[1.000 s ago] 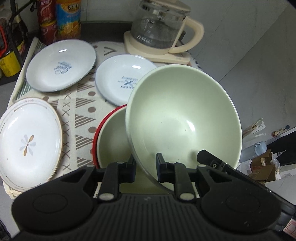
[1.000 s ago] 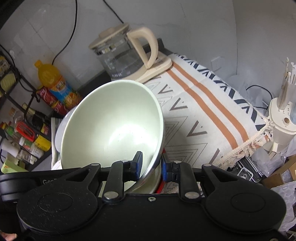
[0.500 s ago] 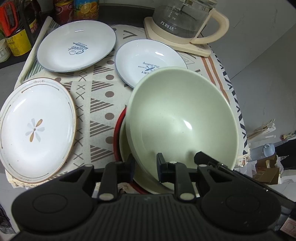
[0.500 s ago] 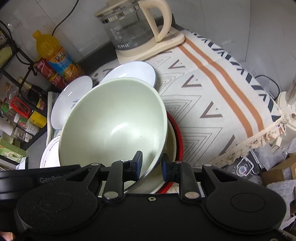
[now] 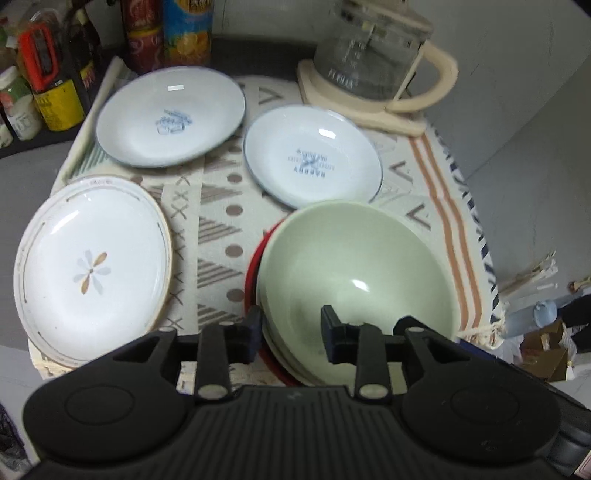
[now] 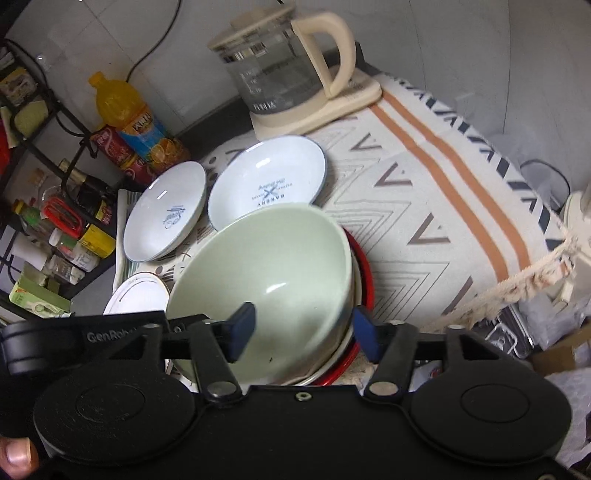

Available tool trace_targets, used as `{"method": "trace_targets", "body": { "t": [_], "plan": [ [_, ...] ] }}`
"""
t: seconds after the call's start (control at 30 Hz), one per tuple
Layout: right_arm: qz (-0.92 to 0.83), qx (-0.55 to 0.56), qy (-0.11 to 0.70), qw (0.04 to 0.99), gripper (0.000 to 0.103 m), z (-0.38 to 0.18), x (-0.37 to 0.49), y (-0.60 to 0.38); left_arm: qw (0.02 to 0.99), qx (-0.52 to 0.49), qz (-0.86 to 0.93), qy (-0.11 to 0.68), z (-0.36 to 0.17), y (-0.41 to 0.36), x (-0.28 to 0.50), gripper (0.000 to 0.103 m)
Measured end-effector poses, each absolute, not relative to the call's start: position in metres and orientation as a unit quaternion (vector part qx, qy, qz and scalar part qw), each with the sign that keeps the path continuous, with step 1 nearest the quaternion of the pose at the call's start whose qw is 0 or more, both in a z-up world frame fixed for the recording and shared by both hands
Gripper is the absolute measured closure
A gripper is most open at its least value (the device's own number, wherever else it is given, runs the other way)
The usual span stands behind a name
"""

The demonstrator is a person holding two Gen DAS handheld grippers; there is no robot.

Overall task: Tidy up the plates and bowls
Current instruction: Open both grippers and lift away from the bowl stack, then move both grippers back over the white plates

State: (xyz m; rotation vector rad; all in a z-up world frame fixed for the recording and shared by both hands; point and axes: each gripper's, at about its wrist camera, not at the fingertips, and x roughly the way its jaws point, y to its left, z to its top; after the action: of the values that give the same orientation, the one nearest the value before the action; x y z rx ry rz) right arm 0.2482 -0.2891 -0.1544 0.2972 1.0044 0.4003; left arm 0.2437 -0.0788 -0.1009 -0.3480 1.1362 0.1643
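A pale green bowl rests nested in a red-rimmed bowl on the patterned cloth. My left gripper straddles the green bowl's near rim; its jaws are opening and the pads stand off the rim. My right gripper straddles the rim on the other side, its jaws opening wide, pads clear of the bowl. Two white plates with blue print lie beyond, and a flower-painted plate lies to the left.
A glass kettle on a cream base stands at the back. Bottles and cans crowd the back left beside a wire rack. The cloth's fringed edge drops off at the right, over boxes and bags.
The green bowl went down from a tilted, held pose into the red-rimmed bowl. Both grippers, shut on its rim before, have spread their jaws and let go.
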Motion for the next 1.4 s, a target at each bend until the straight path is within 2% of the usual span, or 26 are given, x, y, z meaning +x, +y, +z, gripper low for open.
{"method": "trace_targets", "body": {
  "t": [0.1,0.17,0.33,0.47,0.63,0.9,1.1,1.17,1.4],
  "plan": [
    [0.190,0.148,0.469,0.850,0.039,-0.150,0.243,-0.295,0.835,-0.160,0.087,0.519,-0.090,-0.079,0.238,0.059],
    [0.190,0.144,0.459,0.856,0.034,-0.146,0.237,-0.299,0.841,-0.156,0.099,0.508,-0.084,-0.079,0.232,0.047],
    [0.201,0.133,0.425,0.872,0.011,-0.136,0.220,-0.305,0.848,-0.153,0.131,0.490,-0.075,-0.072,0.211,0.033],
    [0.213,0.124,0.403,0.881,0.007,-0.132,0.207,-0.308,0.849,-0.168,0.151,0.478,-0.069,-0.061,0.188,0.021],
    [0.234,0.125,0.383,0.885,0.000,-0.127,0.191,-0.306,0.850,-0.159,0.183,0.468,-0.062,-0.050,0.155,0.019],
    [0.261,0.107,0.376,0.883,0.000,-0.123,0.172,-0.290,0.847,-0.138,0.217,0.466,-0.056,-0.034,0.105,0.017],
    [0.297,0.081,0.369,0.877,0.000,-0.117,0.155,-0.275,0.845,-0.132,0.240,0.460,-0.055,-0.023,0.078,0.011],
    [0.307,0.068,0.368,0.875,0.000,-0.115,0.151,-0.269,0.844,-0.137,0.248,0.456,-0.056,-0.019,0.073,0.001],
    [0.322,0.033,0.353,0.878,0.000,-0.114,0.140,-0.252,0.843,-0.161,0.267,0.438,-0.060,-0.002,0.061,0.000]
  ]
}}
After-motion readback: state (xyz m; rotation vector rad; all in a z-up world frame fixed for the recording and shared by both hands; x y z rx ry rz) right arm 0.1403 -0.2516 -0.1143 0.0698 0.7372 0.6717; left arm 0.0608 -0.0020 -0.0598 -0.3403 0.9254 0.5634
